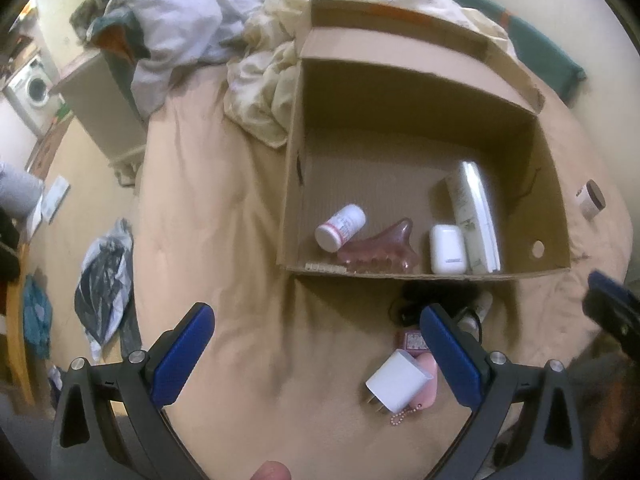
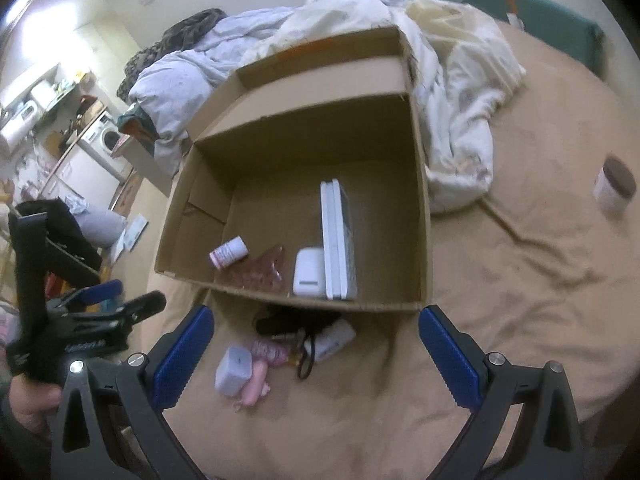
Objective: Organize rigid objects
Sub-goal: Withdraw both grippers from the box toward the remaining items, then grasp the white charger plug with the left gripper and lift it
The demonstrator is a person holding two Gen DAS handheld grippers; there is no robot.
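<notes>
An open cardboard box (image 1: 400, 92) (image 2: 224, 188) sits on the bed. Inside lie a white pill bottle (image 1: 340, 227) (image 2: 228, 253), a pink comb-like piece (image 1: 378, 250) (image 2: 264, 272), a white case (image 1: 447, 249) (image 2: 309, 272) and a flat white box (image 1: 476, 216) (image 2: 338, 240). In front of the box lie a white charger plug (image 1: 396, 384) (image 2: 233, 370), pink items (image 1: 422, 394) (image 2: 256, 388), a black corded thing (image 1: 416, 304) (image 2: 288, 320) and a white tube (image 2: 332, 338). My left gripper (image 1: 316, 356) is open and empty above the bed. My right gripper (image 2: 316, 356) is open and empty.
A brown-lidded jar (image 1: 590, 200) (image 2: 614, 186) stands on the tan sheet (image 1: 224, 220) right of the box. Crumpled bedding (image 1: 264, 72) (image 2: 456, 92) lies behind the box. The left gripper shows in the right wrist view (image 2: 100, 312). The floor at left holds bags (image 1: 104, 276) and clutter.
</notes>
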